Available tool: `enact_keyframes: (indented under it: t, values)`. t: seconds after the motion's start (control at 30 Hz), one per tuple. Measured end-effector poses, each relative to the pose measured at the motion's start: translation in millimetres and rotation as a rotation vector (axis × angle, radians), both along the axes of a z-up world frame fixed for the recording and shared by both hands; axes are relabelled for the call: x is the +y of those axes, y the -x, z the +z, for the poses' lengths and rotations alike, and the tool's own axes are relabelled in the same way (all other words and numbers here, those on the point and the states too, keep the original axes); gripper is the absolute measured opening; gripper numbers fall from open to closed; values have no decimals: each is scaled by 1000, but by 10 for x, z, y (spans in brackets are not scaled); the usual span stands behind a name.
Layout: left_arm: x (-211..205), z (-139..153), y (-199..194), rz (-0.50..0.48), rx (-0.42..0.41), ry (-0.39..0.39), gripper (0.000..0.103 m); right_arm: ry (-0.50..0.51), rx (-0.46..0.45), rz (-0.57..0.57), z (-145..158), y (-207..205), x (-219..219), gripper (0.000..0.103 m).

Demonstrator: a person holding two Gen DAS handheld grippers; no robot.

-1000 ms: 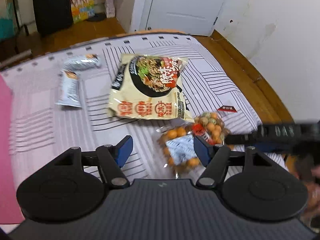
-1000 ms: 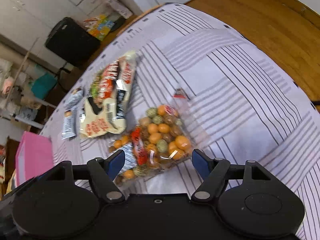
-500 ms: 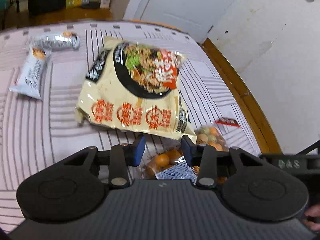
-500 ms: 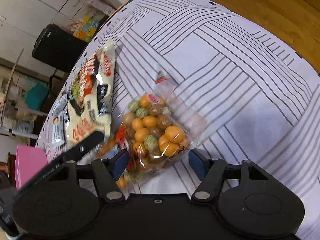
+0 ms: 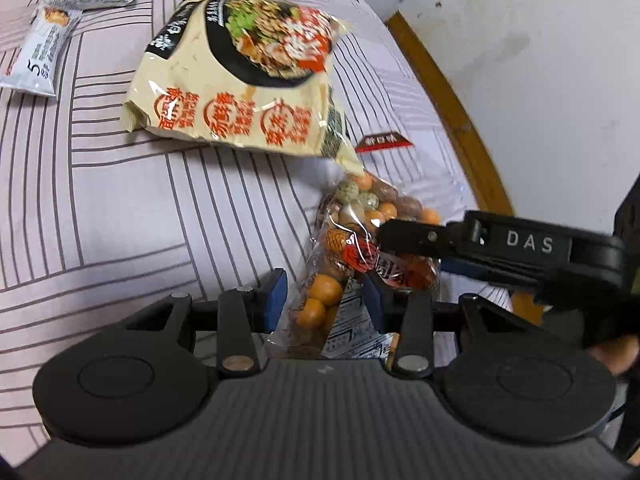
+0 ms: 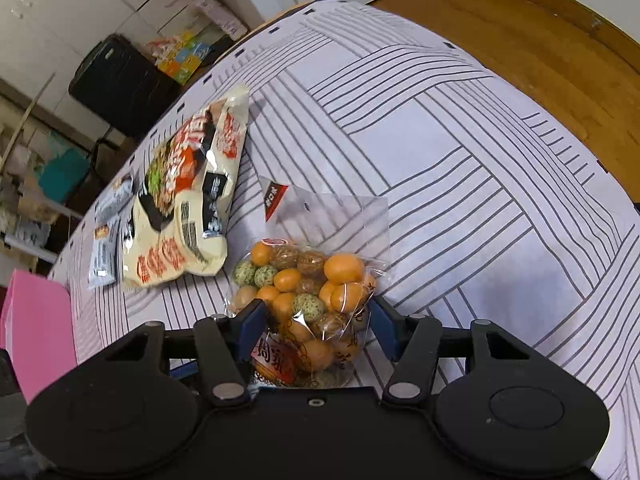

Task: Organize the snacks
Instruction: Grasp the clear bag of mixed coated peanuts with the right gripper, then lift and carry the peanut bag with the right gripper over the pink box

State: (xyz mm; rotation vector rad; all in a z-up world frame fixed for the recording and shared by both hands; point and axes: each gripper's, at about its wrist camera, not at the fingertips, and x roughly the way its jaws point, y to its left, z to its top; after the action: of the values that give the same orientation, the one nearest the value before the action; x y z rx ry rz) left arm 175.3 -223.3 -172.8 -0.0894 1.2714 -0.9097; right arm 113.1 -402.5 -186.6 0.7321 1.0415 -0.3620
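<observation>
Fingers of both grippers squeeze clear bag point(image 6: 308, 300) (orange, green, brown coated nuts).

Home room: suitcase point(image 6: 120, 84), wooden floor point(image 6: 540, 40)

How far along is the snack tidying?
Barely begun. Nothing looks sorted: the noodle pack and two grey bars lie loose on the striped cloth. In hand: the left gripper grips the clear nut bag; the right gripper has been closing around its other end.
</observation>
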Motion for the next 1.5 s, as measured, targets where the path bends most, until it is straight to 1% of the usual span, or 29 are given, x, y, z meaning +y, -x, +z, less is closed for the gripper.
enact_keyframes:
  t: [0.1,0.17,0.2,0.27,0.33,0.4,0.47,0.57,0.77,0.9,1.1,1.2,1.37,1.5]
  values:
    - [-58,32,75,-23,-38,-21,41,-61,34,25,-32,43,47,68]
    - [-131,56,129,-48,-80,-43,40,-37,30,30,-23,78,74,68]
    - [-159,68,159,-58,-104,-47,40,-44,35,27,-38,64,68,69]
    - [-196,71,197,-73,-123,-38,41,-69,42,27,-80,21,47,73]
    - [-203,58,198,-79,-122,-35,41,-42,54,47,-94,-30,92,75]
    - [-146,30,170,-69,-89,-25,41,-3,55,72,-77,-54,170,75]
    - [-134,40,188,-73,-87,-25,41,28,50,96,-69,-62,214,75]
    - [-106,48,215,-68,-75,-11,41,50,46,102,-31,-27,245,72]
    - [-98,106,233,-76,-59,-11,41,19,54,84,13,42,220,72]
    - [-105,194,290,-83,-75,-21,41,15,39,97,84,109,239,71]
    - [-97,291,310,-70,-76,-59,41,13,40,147,163,121,299,72]
    - [-69,380,358,-70,-84,-80,41,-6,32,160,189,134,295,72]
    - [2,510,410,-75,-95,-121,41,-26,4,201,261,168,362,72]
    - [183,648,454,-56,-103,-137,41,-38,-34,238,350,198,496,71]
